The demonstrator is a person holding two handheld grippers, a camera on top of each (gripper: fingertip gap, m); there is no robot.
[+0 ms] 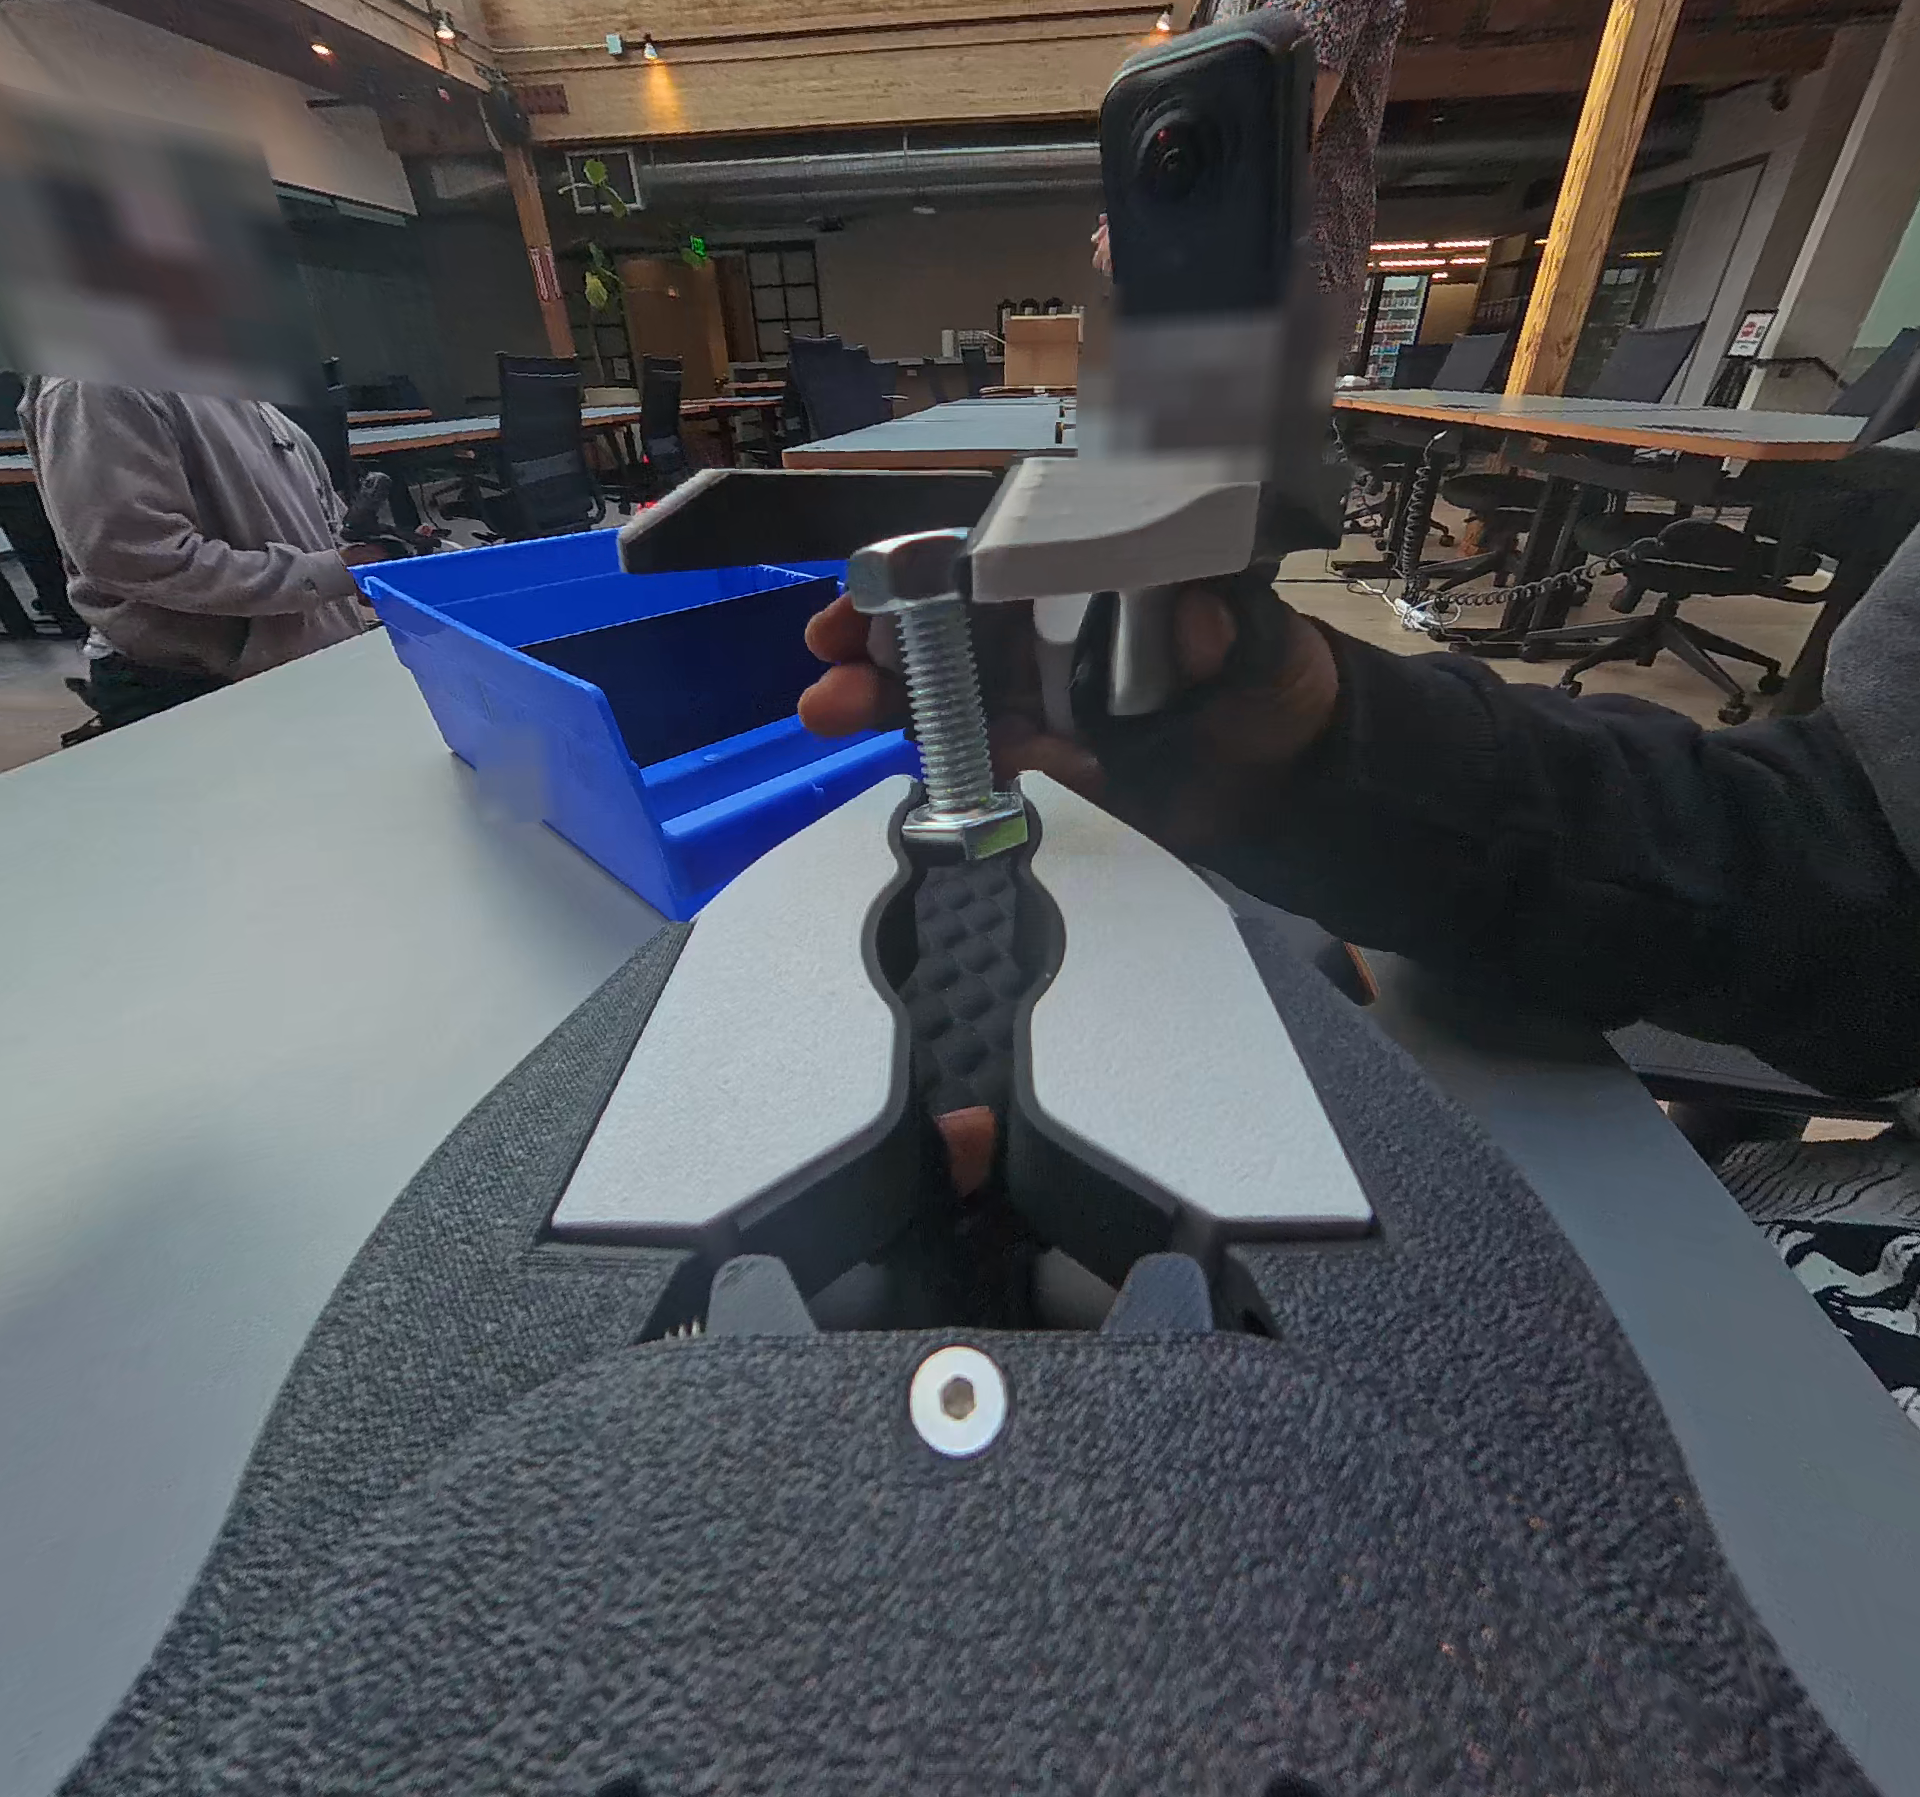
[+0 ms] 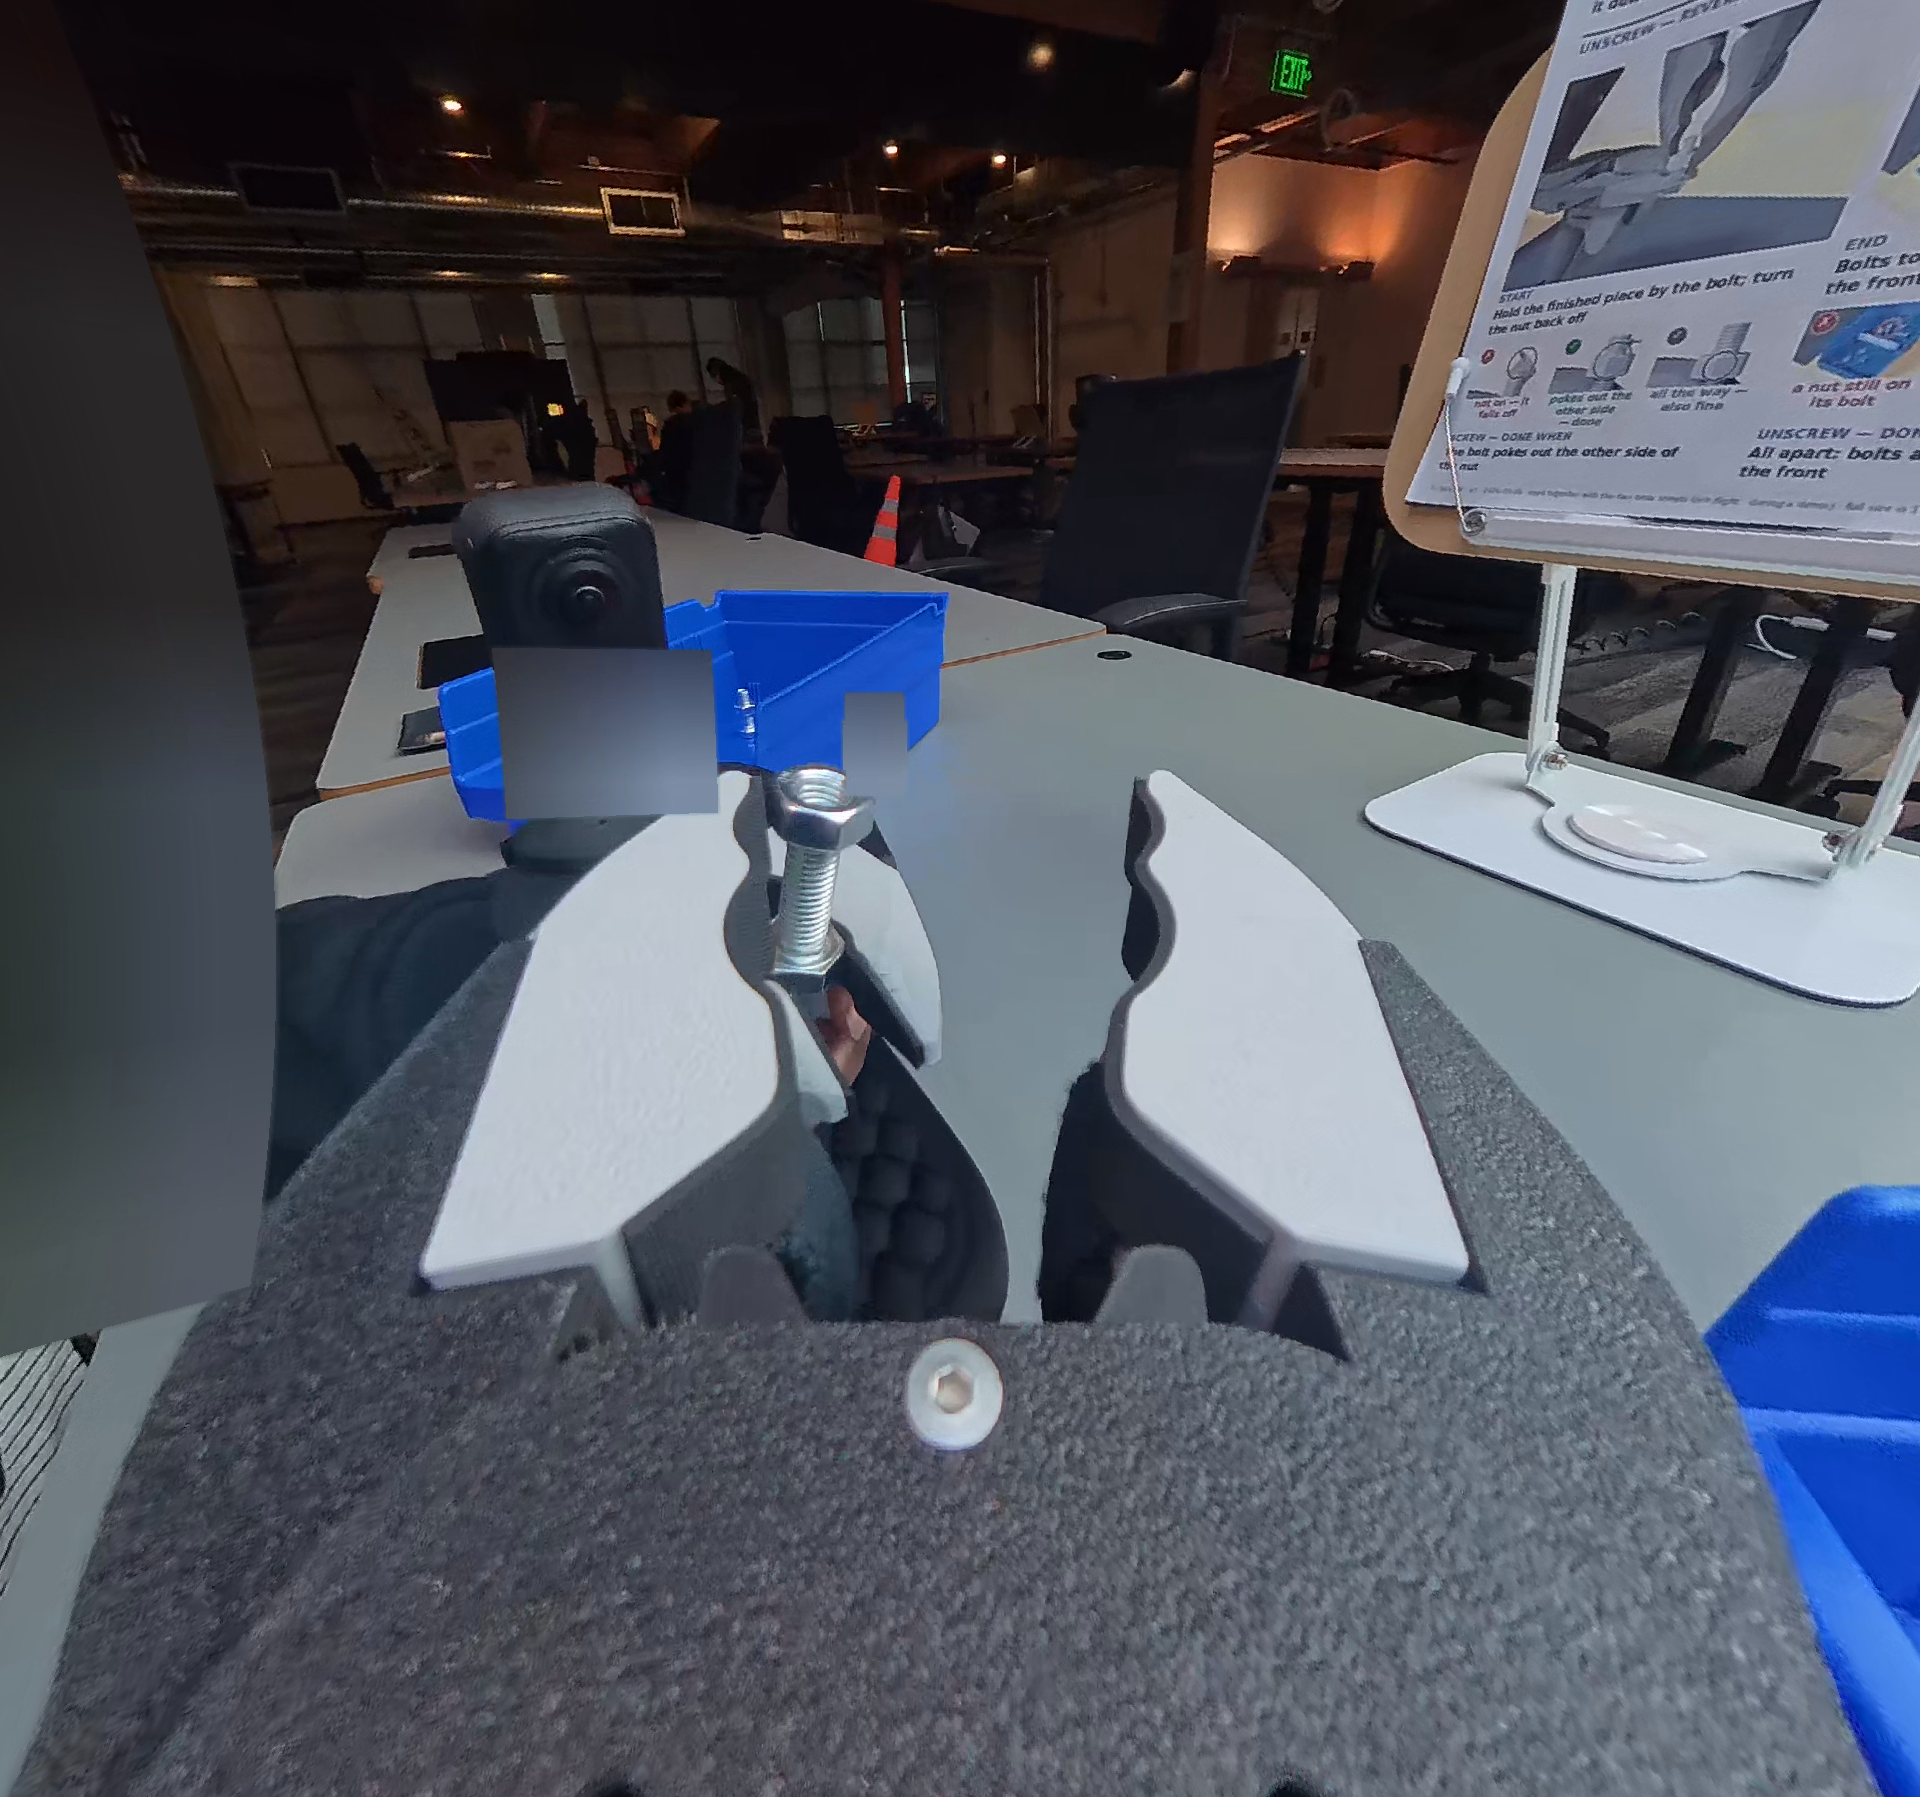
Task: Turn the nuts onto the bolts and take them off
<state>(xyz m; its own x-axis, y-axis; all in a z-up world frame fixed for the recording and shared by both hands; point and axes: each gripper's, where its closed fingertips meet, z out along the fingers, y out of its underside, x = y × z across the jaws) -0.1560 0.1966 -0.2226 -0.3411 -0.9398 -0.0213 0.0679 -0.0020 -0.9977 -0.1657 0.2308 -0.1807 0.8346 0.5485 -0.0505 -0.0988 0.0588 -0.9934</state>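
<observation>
**Nut at the bolt's tip, ready for turning**

Nearest, the left gripper (image 1: 961, 817) is clamped on the head end of the bolt (image 1: 940, 698), which stands above the tabletop (image 2: 1195, 708). The nut (image 1: 902, 575) sits at the far tip of the thread. The right gripper (image 2: 945, 781) is spread wide, one finger just beside the nut. Next, it likely needs to close squarely on the nut and twist. At near right a blue bin (image 2: 1829, 1435) hides its contents. The far blue bin (image 2: 831, 656) shows two small silvery pieces by its divider.
</observation>
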